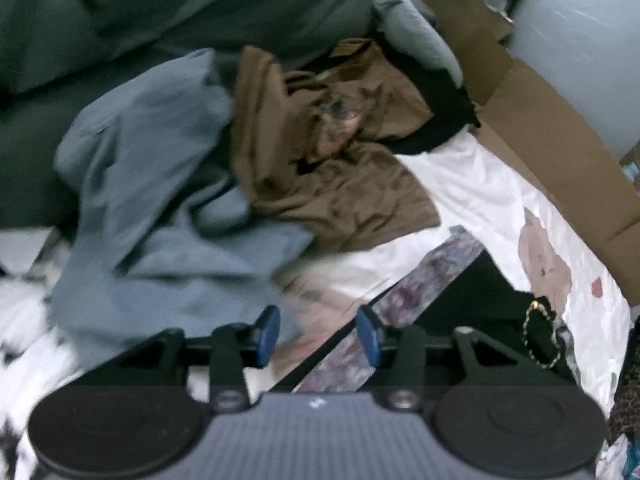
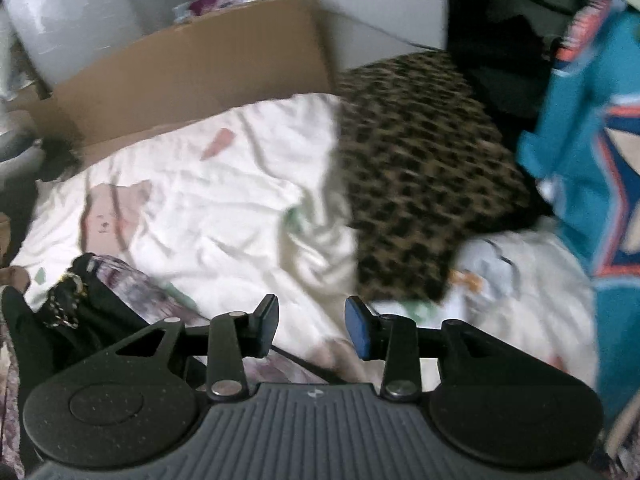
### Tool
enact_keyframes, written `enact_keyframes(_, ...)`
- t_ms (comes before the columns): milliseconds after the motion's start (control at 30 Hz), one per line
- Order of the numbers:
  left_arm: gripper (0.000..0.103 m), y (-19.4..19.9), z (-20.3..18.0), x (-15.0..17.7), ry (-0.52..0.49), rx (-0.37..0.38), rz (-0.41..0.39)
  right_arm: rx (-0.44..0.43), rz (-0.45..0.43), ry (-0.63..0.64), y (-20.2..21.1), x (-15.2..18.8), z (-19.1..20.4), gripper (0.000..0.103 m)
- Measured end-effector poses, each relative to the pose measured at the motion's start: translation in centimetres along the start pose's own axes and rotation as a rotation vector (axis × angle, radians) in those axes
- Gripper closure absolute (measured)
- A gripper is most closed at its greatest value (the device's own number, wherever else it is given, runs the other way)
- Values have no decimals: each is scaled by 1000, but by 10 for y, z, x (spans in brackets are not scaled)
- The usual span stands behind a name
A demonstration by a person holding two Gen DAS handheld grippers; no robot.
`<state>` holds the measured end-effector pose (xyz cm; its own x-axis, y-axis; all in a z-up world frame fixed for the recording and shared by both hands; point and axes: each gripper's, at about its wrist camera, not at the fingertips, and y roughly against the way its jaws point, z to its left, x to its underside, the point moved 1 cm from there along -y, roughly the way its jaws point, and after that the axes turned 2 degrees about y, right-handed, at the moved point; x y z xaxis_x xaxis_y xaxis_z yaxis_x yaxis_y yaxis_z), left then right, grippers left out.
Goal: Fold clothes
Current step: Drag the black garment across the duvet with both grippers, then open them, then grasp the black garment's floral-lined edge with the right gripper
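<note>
A white printed bedsheet (image 2: 208, 200) meets a cardboard box (image 2: 192, 68) under dim light.

Blue garment (image 1: 160, 200) beside brown garment (image 1: 332, 176)

Left tool (image 1: 318, 336) and right tool (image 2: 312, 327) angled down, jaws apart, empty.

A bed covered in a rumpled white sheet printed with pale pink animal figures (image 2: 224, 200) carries everything. On it lie a crumpled blue-grey garment (image 1: 160, 208), a bunched brown garment (image 1: 328, 160) touching it, a black garment with a mottled floral band (image 1: 432, 280), a leopard-print cloth (image 2: 420, 172) — and a brown cardboard box (image 2: 192, 64) at the far edge.
</note>
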<state>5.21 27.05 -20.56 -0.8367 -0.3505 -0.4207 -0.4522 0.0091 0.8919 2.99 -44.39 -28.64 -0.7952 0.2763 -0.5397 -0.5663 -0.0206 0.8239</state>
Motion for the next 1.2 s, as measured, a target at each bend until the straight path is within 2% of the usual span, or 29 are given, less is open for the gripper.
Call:
enact_keyframes(300,52,-50,-42,-40,-50,48,10,-84,24,91,-53,-37,45,59)
enact_keyframes(567,49,-97,-74,-72,-81,94,-13,-153,33,164,-93,-62,81,59)
enact_keyframes(633,47,-110,-85,-80,-88,106,-13,-177,35,178,-104,-66,91,59)
enact_keyframes(700,37,-123,-98,-86,-102,112,-14,-204,36,186,-115,-68,102,59)
enact_keyframes(767,36,-136,-111,-91,-117,118,-15,-242,37,194,-127,-69,117,59)
enact_keyframes(900,36,-161,-139,-96,-153,130,1,-315,42,210,-152,-66,147,59)
enact_keyframes(1067,36,-188,-167,-97,-175,137,36,-369,55,220,-182,-66,183,59)
enact_keyframes(1200,35,-205,-182,-93,-230,149,88,-406,74,264,-200,-65,209,59)
